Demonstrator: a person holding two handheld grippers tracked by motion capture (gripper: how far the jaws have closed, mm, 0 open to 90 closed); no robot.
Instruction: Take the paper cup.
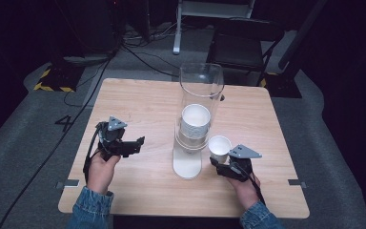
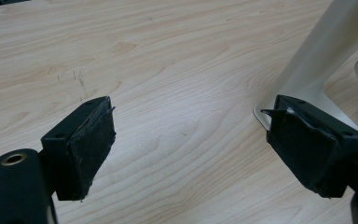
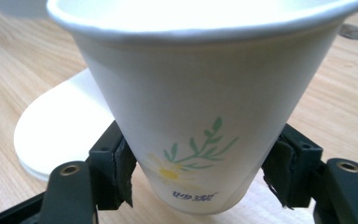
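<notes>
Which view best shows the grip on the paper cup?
The right gripper view: both fingers press the paper cup low on its sides. The high view shows the cup small above the right gripper. The left gripper view looks at the table.

Dim room, grey floor, black chair

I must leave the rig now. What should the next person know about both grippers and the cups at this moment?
Right gripper: shut on one paper cup, held upright by its lower part, right of the dispenser.
Left gripper: open, holds nothing, over bare table left of the dispenser's white base.
Stack of cups: inside the clear tube.
Done: one cup is out and gripped.
Left: probably set this cup down on the table; where it should go cannot be told.
</notes>
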